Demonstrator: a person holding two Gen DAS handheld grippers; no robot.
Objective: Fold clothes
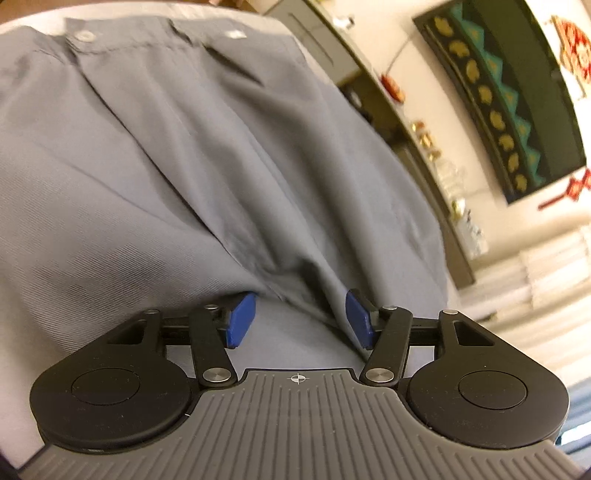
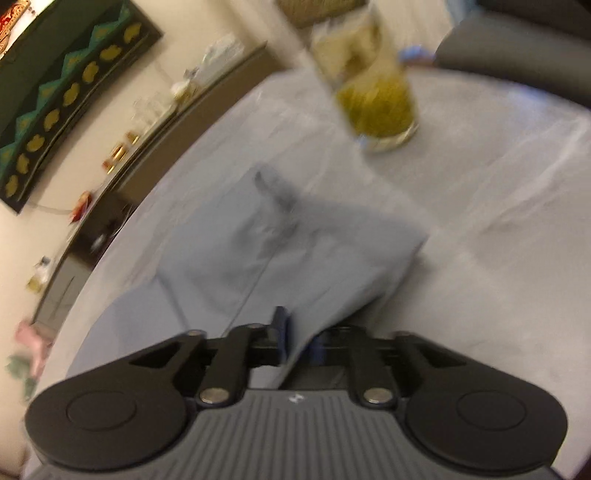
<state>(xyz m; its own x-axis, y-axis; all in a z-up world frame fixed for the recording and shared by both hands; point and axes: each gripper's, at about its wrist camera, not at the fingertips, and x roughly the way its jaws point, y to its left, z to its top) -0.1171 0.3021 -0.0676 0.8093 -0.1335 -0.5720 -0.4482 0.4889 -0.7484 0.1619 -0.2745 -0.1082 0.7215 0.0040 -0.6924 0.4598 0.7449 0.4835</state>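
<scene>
Grey-blue trousers [image 1: 207, 155] lie spread on the pale table [image 1: 295, 332], their waistband button [image 1: 83, 36] at the far end. In the left wrist view my left gripper [image 1: 300, 320] stands open right at the near edge of the cloth, blue pads [image 1: 242, 319] apart with only table between them. The right wrist view is blurred: the same trousers [image 2: 280, 251] lie bunched on the table [image 2: 498, 221], and my right gripper [image 2: 297, 341] is shut on a fold of the cloth, which rises between its fingers.
A glass jar of yellow-green contents [image 2: 373, 85] stands on the table beyond the trousers. A dark sideboard [image 1: 424, 162] with small bottles runs along the wall under a black and teal hanging [image 1: 498, 92]. A dark chair back [image 2: 517, 55] is at the far right.
</scene>
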